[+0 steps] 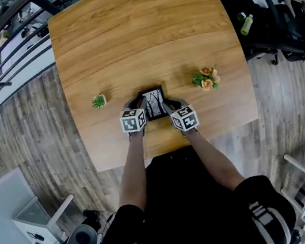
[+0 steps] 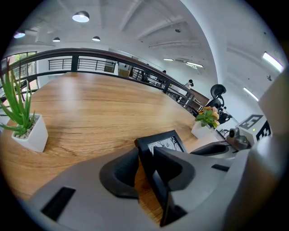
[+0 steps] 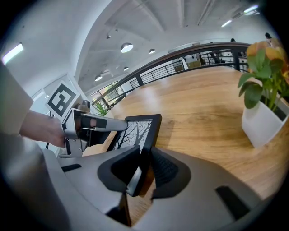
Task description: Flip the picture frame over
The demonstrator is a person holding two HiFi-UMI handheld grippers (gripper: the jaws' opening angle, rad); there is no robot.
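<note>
Picture frame (image 1: 154,103): print side up, near the front edge of the surface (image 1: 141,27), between green potted plant (image 1: 98,101) and flowering potted plant (image 1: 206,78). Pinched on its left rail by left tongs (image 2: 145,157), on its right rail by right tongs (image 3: 144,157), both half closed. Liable to slip from such thin holds if turned unevenly; then a drop, maybe a crack.

Frame (image 1: 153,102) between succulent (image 1: 98,101) and flowers (image 1: 206,78)
</note>
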